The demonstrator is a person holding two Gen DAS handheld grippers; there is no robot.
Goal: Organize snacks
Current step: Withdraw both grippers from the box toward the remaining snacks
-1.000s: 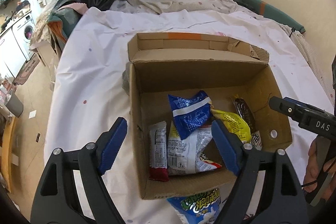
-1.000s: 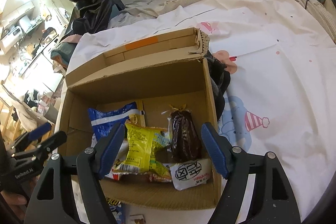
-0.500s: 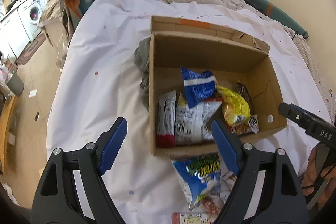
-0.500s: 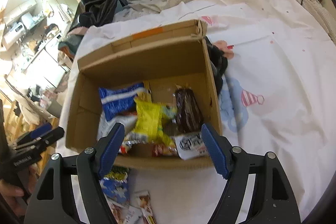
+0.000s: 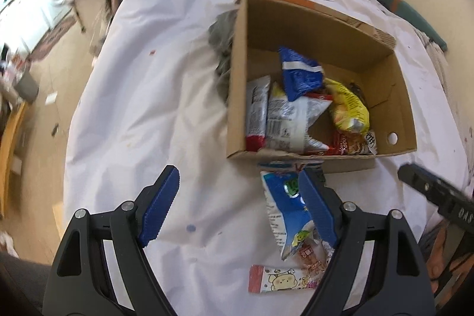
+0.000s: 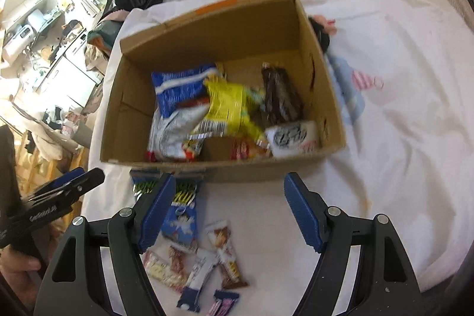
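Snacks split between two spots: several packets already down in the cardboard box (image 6: pixel 314 55) on the bed's white sheet (image 5: pixel 142 96), the rest loose on the sheet just in front of the box's near wall. Loose lot includes a blue bag (image 5: pixel 288 215) lying against the box's near wall, a small pink-and-white packet (image 5: pixel 278 283) and, in the right wrist view, a scatter of small bars (image 6: pixel 225 253). Left tongs (image 5: pixel 240 206) wide open, nothing between the pads, right pad overlapping the blue bag in view; contact cannot be told. Right tongs (image 6: pixel 228 212) likewise wide open and empty, over bare sheet near the bars. Handling, as judged: all light, crinkly film packs, air-filled or soft, slick on the surface, contents crushable. Blue bag best taken at a crimped end seam or across its flat narrow edge, gently, not over the puffed middle. Small bars thin and flat on soft bedding; pinch across the short width, pressing slightly into the sheet.
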